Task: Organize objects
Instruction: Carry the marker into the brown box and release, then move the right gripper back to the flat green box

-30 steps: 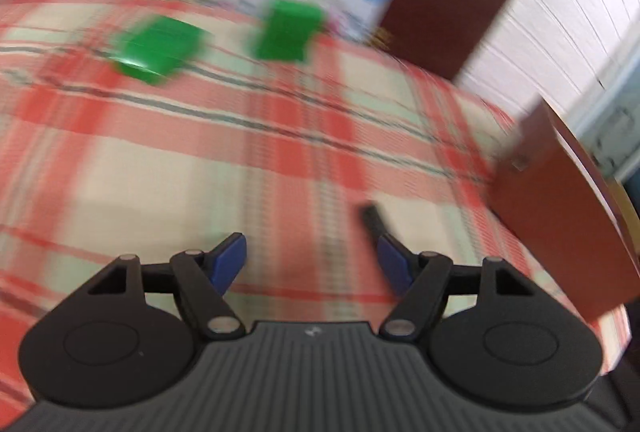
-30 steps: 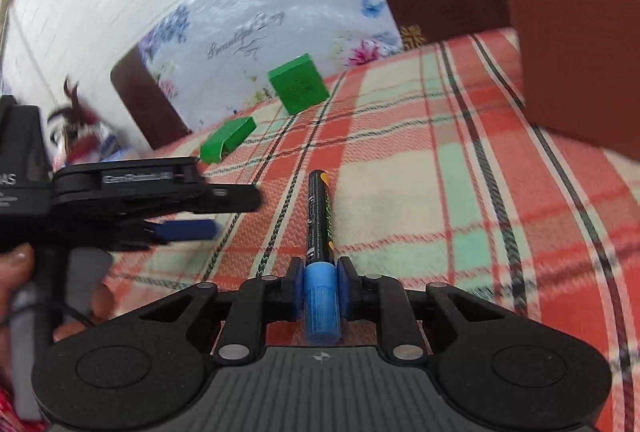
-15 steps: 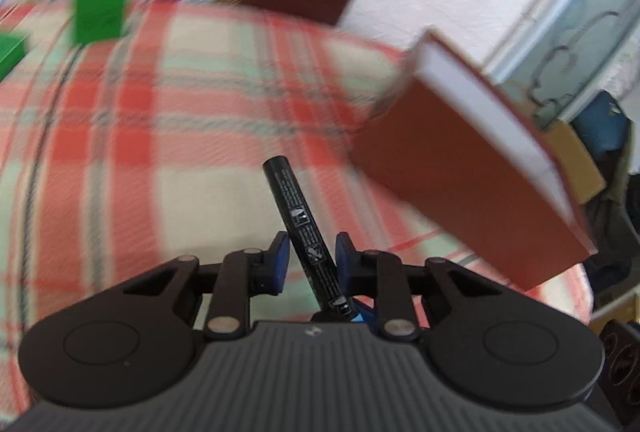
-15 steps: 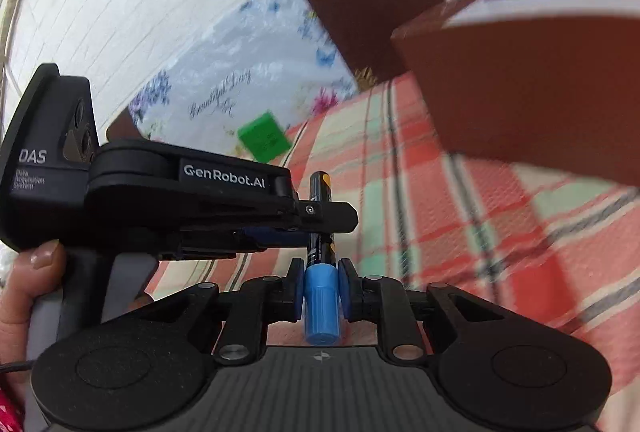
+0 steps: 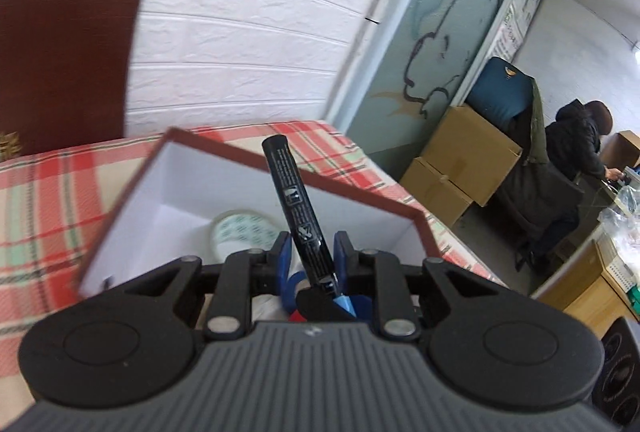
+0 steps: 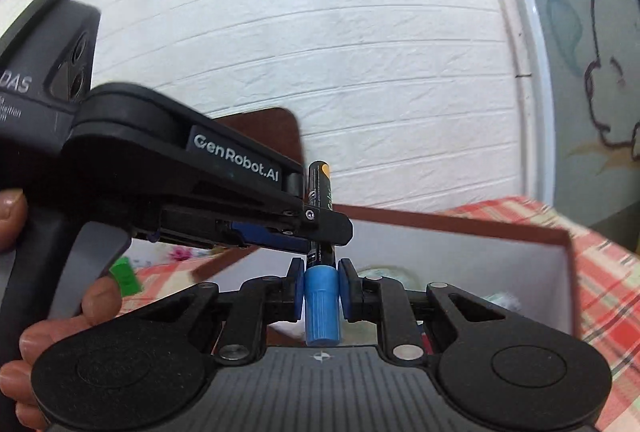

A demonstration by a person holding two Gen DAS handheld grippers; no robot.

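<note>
A black marker with a blue cap is held by both grippers above an open maroon box with a white inside. My left gripper is shut on the marker's black barrel. My right gripper is shut on the blue cap. In the right wrist view the left gripper reaches in from the left and crosses the marker. The box lies just below and ahead. A roll of tape lies inside it.
The box sits on a red plaid tablecloth. A green block lies on the cloth at the left. A brown chair back stands against the white brick wall. Cardboard boxes and a seated person are off to the right.
Both grippers have carried the marker up and over the open box. The left gripper, open a second ago, closed on the barrel; the right has stayed shut on the cap.
</note>
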